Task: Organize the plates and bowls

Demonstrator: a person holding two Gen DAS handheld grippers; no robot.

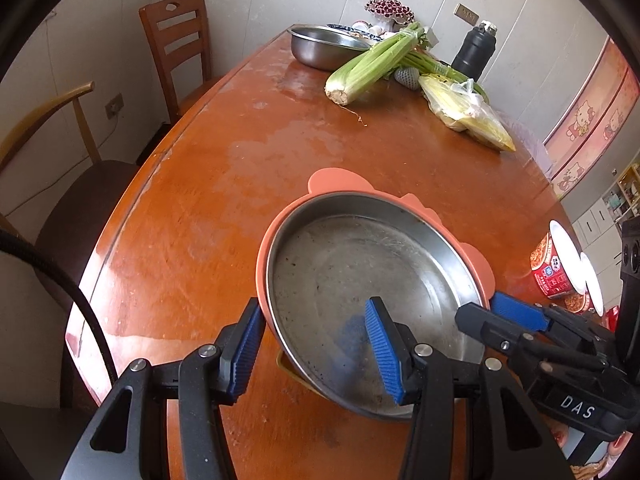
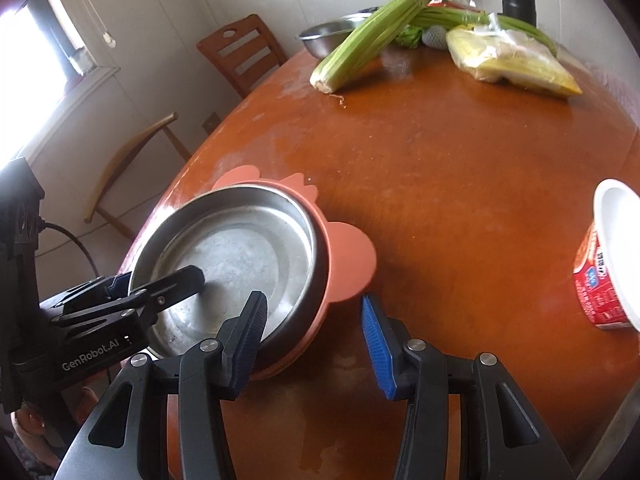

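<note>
A silver steel plate (image 1: 372,280) sits in a salmon-pink dish (image 1: 332,178) on a worn, orange-brown desk (image 1: 240,168). Blue ribbed pads line black fingers (image 1: 384,344). Pale green celery (image 1: 372,64), yellow corn in a clear bag (image 1: 468,114), a black flask (image 1: 476,50) and a red-and-white noodle cup (image 2: 608,264) complete the scene.

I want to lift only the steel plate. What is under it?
The steel plate sits in an orange plate with ear-shaped tabs. A yellow edge peeks out beneath; the rest is covered.
</note>
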